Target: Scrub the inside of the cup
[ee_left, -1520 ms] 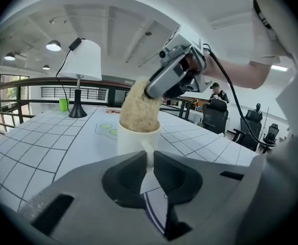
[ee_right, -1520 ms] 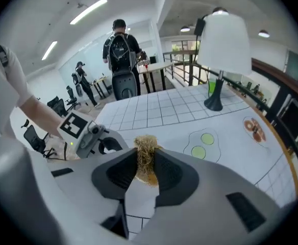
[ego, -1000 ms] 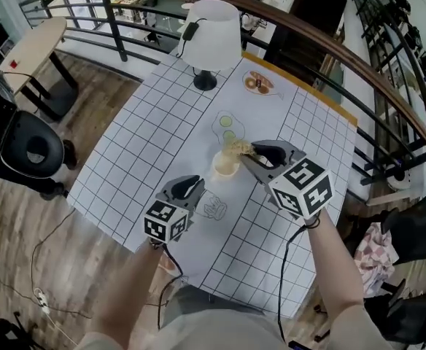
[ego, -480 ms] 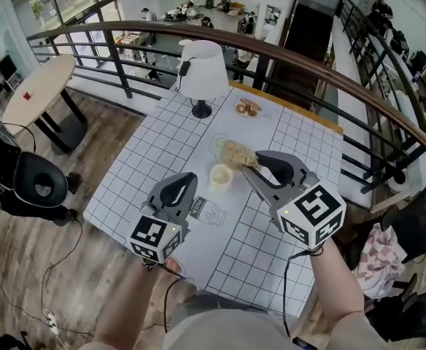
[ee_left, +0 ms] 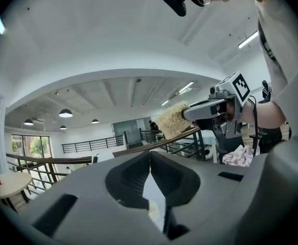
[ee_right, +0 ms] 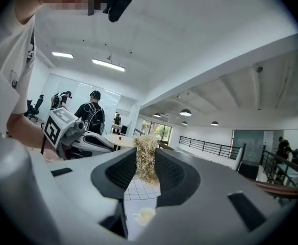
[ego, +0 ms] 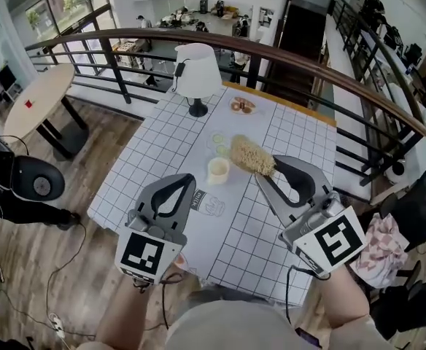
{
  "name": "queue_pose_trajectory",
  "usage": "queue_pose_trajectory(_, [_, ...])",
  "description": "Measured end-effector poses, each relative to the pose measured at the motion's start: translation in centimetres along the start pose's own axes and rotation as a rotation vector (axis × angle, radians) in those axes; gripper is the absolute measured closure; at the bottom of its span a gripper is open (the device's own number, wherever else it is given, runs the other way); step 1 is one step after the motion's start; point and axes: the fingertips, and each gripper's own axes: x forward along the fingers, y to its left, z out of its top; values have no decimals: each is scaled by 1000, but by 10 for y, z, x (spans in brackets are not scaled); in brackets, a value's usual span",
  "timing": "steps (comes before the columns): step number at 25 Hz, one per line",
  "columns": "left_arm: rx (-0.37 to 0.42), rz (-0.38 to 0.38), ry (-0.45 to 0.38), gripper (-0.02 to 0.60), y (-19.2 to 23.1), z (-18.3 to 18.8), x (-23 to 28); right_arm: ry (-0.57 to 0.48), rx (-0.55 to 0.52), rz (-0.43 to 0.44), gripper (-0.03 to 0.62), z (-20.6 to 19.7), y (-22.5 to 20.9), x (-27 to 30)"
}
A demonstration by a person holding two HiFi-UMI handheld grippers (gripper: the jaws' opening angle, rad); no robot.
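- Holding my left gripper point(ego: 189, 178) nearest to me, low over the near edge of the table point(ego: 162, 152); its jaws are pressed together with nothing between them
- My right gripper point(ego: 270, 168) sits a little further out, clamped on a straw-coloured fibrous scrubber point(ego: 251, 155) whose bushy end sticks out past the jaw tips
- Between the two grippers, and just beyond the left one, the small cream cup point(ego: 218, 170) stands upright on the gridded tablecloth, mouth up, touched by neither gripper
- The scrubber is up in the air, beside and above the cup and not in it; from the right gripper view the cup shows far below the jaws
- I judge that the scrubbing stroke is not under way: the scrubber is outside the cup
- Next I would tip the right gripper down and bring the scrubber straight into the cup's mouth; the cup looks light and is unheld, so opening my left jaws to steady it seems wise
- Further off stand a white table lamp point(ego: 197, 70) and a small plate of food point(ego: 242, 106), with the railing point(ego: 308, 71) behind
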Motion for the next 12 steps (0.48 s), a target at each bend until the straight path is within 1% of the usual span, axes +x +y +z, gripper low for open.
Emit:
queue_pose_trajectory(4, [-33,-14,-46,563,-15,5,-16,-3,43,-26,488,-9,12,-19])
queue_pose_trajectory(7, [-44,-28,-66,563,-27,4,-26,13,85,-32,488,-24,24,-28])
queue_pose_trajectory(9, [-58,-35,-75,563,-35,1,-32,25,94,-48,488,-32,30,-37])
queue_pose_trajectory(12, [-68,-5,-94,563,-43,-2,-43,33,93,-85,488,-40,36,-53])
